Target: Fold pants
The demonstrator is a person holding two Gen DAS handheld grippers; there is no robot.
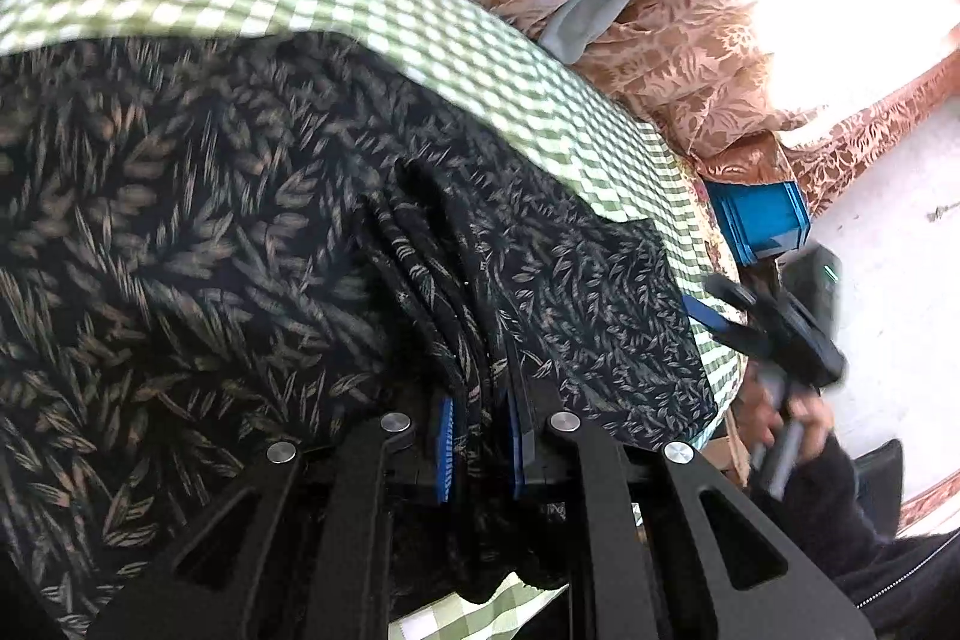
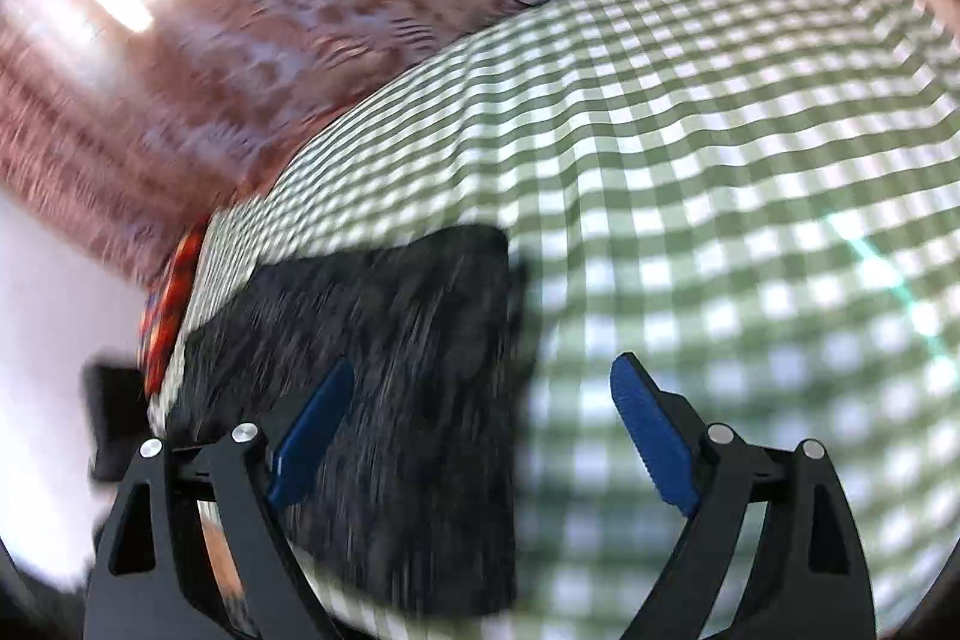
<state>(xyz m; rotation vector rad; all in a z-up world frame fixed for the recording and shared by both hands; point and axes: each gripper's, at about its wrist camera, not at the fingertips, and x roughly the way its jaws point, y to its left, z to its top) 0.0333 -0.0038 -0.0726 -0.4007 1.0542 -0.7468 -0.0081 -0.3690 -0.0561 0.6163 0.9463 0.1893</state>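
While your left hand-held gripper (image 1: 480, 445) clamps the leaf-print pants (image 1: 240, 220), their free corner (image 2: 456, 256) lies at eleven o'clock of your spread right hand-held gripper (image 2: 480, 436).

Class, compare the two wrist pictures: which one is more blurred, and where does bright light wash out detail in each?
Right wrist view: heavily motion-smeared, the pants and green checked cloth streaked, glare burning out the upper left. Left wrist view: sharper, the leaf print readable near the left gripper, though the right gripper is blurred and the upper right is overexposed.
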